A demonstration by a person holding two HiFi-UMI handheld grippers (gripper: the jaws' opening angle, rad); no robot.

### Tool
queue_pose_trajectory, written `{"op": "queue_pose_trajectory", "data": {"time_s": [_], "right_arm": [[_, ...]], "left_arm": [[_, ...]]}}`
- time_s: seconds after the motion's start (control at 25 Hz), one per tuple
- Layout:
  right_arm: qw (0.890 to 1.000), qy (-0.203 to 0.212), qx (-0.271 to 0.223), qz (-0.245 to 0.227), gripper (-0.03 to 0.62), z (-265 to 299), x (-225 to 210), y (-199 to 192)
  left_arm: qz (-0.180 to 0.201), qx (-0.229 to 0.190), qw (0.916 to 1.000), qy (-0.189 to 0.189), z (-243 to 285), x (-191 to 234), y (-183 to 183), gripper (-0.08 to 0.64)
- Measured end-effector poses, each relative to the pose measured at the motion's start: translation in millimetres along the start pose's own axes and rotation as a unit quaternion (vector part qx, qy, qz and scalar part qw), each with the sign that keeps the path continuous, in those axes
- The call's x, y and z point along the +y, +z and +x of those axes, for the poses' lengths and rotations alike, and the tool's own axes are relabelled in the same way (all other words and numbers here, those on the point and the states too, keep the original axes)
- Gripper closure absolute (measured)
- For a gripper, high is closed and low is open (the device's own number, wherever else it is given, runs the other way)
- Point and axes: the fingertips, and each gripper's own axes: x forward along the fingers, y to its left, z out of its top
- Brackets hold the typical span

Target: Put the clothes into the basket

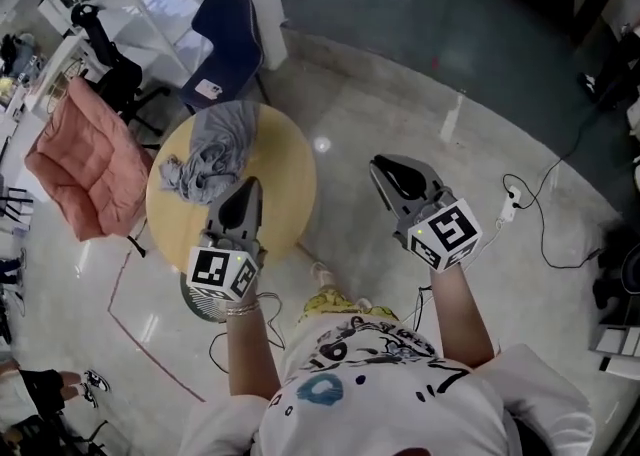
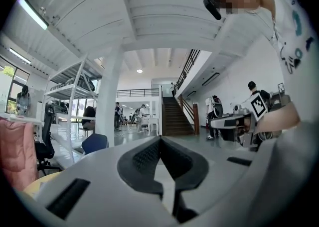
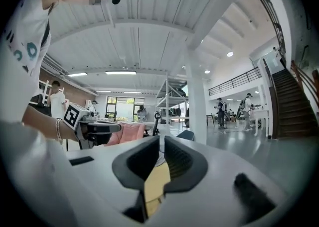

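Both pairs of jaws are pressed together with nothing between them: the left gripper shows only floor past its tips, and the right gripper leaves a bare slit with a sliver of yellow table behind it. Both point level, away from the person, the left gripper over the near part of the round table, the right gripper well to the table's right, above bare floor. The clothes lie on the table as a crumpled grey heap just beyond the left tips, not touching them. The heap's long axis runs from the table's far edge back toward the near left, the wider bunched end nearer the person. What looks like a mesh basket sits on the floor by the table's near edge, mostly hidden under the left gripper. A pink cushion lies left of the table.
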Motion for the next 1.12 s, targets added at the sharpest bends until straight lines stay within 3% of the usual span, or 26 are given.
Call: {"op": "queue_pose_trajectory", "data": {"time_s": [0.4, 0.56, 0.92, 1.12], "right_arm": [[0.994, 0.105, 0.016, -0.01, 0.561, 150.5, 26.2, 6.1], [0.988, 0.154, 0.017, -0.014, 0.561, 207.0, 57.7, 3.6], [0.96, 0.274, 0.058, -0.034, 0.56, 283.6, 130.1, -18.3], [0.938, 0.333, 0.092, -0.018, 0.544, 321.9, 160.7, -41.9]], "left_arm": [[-0.004, -0.009, 0.9988, 0.047, 4.6, 101.3, 10.3, 0.549], [-0.008, -0.012, 0.9961, 0.087, -15.6, 146.0, 3.3, 0.549], [-0.046, 0.022, 0.9781, 0.202, -82.9, 205.6, -45.5, 0.549], [-0.079, 0.042, 0.9637, 0.251, -108.0, 224.6, -79.8, 0.549]]}}
